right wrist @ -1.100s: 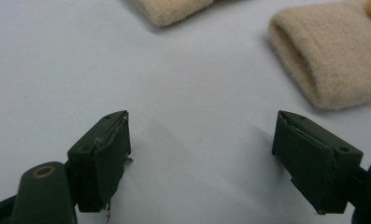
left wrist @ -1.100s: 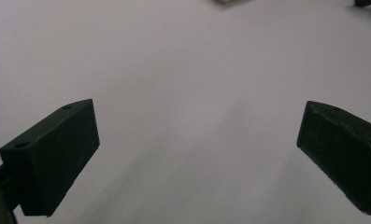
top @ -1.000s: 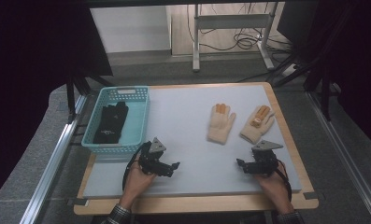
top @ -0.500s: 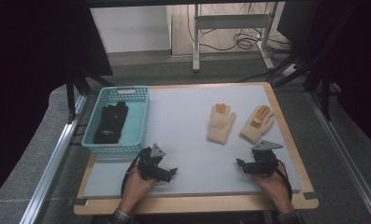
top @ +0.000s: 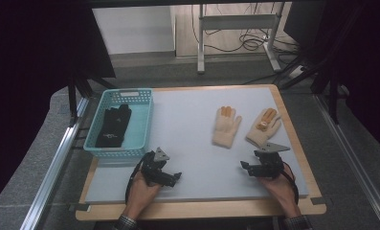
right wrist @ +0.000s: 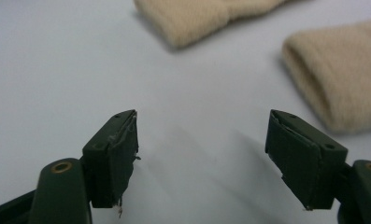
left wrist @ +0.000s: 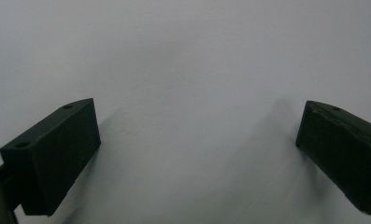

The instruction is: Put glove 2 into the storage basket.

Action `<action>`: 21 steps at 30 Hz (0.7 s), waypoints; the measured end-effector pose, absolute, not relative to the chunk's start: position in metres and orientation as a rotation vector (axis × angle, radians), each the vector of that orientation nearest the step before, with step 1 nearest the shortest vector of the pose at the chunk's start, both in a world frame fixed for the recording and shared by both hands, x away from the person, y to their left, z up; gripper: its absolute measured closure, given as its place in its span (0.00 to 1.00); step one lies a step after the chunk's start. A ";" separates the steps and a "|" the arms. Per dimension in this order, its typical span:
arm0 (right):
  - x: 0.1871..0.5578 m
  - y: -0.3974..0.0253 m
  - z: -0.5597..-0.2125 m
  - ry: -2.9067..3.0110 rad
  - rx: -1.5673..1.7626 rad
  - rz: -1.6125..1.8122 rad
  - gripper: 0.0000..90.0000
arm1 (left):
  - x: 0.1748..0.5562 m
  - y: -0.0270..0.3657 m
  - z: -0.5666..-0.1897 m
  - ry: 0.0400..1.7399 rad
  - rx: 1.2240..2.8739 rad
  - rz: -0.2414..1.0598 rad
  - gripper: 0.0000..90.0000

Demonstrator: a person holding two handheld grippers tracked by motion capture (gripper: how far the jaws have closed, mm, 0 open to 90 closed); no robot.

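My left gripper (top: 177, 177) jaws wide, empty, over bare mat. My right gripper (top: 243, 166) jaws apart, empty, near two beige gloves: one (top: 226, 126), other (top: 262, 127) beside it, both flat on mat.

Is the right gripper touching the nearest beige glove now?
Apart. In the right gripper view, the right gripper is open, and bare table lies between its jaws and the beige glove.
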State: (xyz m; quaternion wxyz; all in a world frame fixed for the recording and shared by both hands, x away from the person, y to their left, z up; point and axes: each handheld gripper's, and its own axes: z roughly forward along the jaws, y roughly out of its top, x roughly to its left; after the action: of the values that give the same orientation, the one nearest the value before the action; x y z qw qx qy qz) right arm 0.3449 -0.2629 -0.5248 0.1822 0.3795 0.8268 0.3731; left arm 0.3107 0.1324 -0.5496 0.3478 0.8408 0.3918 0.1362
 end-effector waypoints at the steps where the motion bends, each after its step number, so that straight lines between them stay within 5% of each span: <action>1: 0.347 -0.261 -0.522 2.335 1.067 1.058 0.29 | 0.311 0.132 -0.550 1.016 2.180 0.353 0.00; 13: 0.415 -0.228 -0.489 2.334 1.008 1.097 0.39 | 0.311 0.132 -0.550 1.016 2.180 0.354 0.00; 21: 0.461 -0.200 -0.490 2.356 0.982 1.078 0.32 | 0.311 0.133 -0.550 1.015 2.181 0.354 0.00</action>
State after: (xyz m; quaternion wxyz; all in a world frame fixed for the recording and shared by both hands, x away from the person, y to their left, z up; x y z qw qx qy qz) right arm 0.4608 -0.1997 -0.4900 0.1843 0.3483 0.8358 0.3822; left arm 0.3107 0.1326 -0.5495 0.3475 0.8411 0.3914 0.1364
